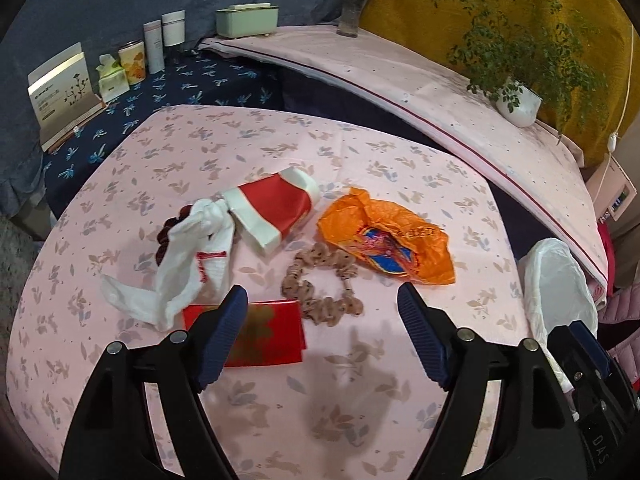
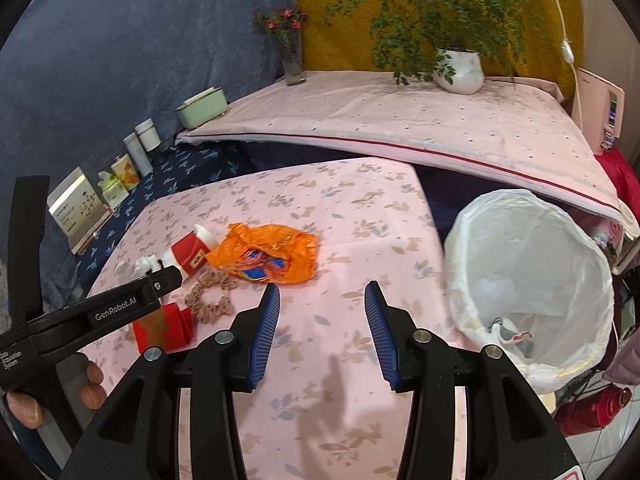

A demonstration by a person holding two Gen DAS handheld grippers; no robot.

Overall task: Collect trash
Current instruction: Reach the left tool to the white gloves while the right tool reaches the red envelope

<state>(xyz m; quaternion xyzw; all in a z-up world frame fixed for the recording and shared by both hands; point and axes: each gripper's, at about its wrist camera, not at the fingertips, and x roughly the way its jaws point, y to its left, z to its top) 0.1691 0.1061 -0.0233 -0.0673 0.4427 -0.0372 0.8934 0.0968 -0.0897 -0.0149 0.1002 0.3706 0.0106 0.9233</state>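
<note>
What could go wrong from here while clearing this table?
The white sock overlaps the red envelope beside the open left claw, so a grab may lift both. The bead string touches the orange bag and could drag along. The bin stands off the table's edge, so drops might miss.

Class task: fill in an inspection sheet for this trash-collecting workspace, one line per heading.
Surface: table under pink floral cloth.
Job's things: orange plastic bag, red-and-white carton, white sock, red envelope, beaded string on the cloth; white-lined bin past the table's right edge, some trash inside.
Clutter: nothing seen beyond these.
Grippers: left tool open, empty, above the envelope; right tool open, empty.
Cables: white cord with switch on the yellow wall.
Surroundings: potted plant, flower vase, boxes.
</note>
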